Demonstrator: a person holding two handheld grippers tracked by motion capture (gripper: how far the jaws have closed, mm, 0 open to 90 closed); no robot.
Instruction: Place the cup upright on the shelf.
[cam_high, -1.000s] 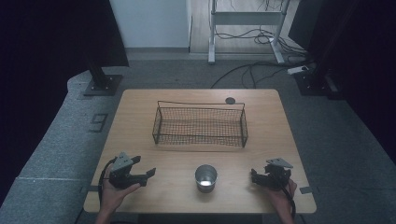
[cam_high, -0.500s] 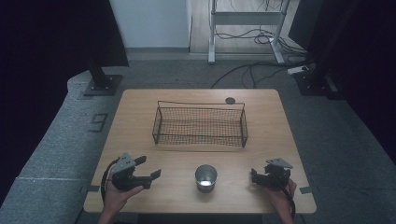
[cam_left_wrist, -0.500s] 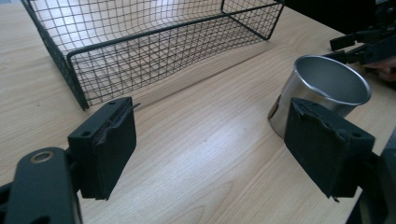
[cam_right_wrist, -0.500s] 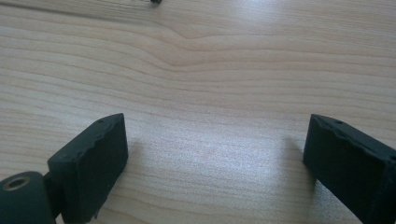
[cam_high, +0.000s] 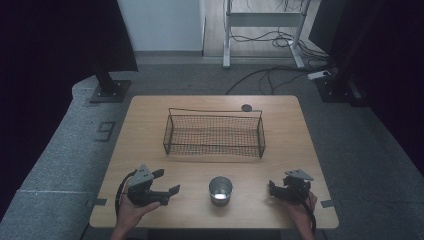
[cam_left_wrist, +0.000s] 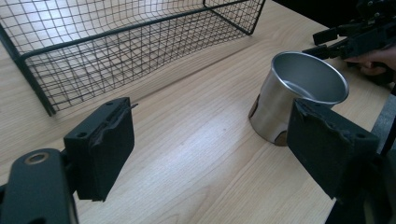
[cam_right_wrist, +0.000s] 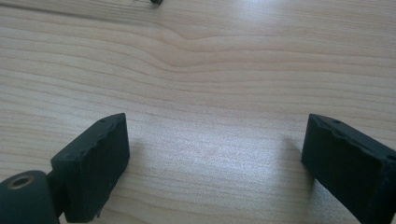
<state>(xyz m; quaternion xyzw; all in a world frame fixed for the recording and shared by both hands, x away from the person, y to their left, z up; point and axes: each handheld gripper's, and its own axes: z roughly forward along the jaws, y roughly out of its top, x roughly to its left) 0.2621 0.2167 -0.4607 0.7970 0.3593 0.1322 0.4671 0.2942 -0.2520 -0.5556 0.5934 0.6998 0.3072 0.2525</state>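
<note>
Black left gripper (cam_high: 161, 188) and right gripper (cam_high: 274, 190), grey three-cornered plates, black cables; forearms seemingly bare.

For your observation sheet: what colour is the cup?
Shiny silver metal cup, clearest in the left gripper view.

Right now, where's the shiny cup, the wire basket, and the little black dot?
cup (cam_high: 220, 190), high view, its rim
wire basket (cam_high: 214, 148), high view, near wall
black dot (cam_high: 246, 107), high view, its middle
</note>
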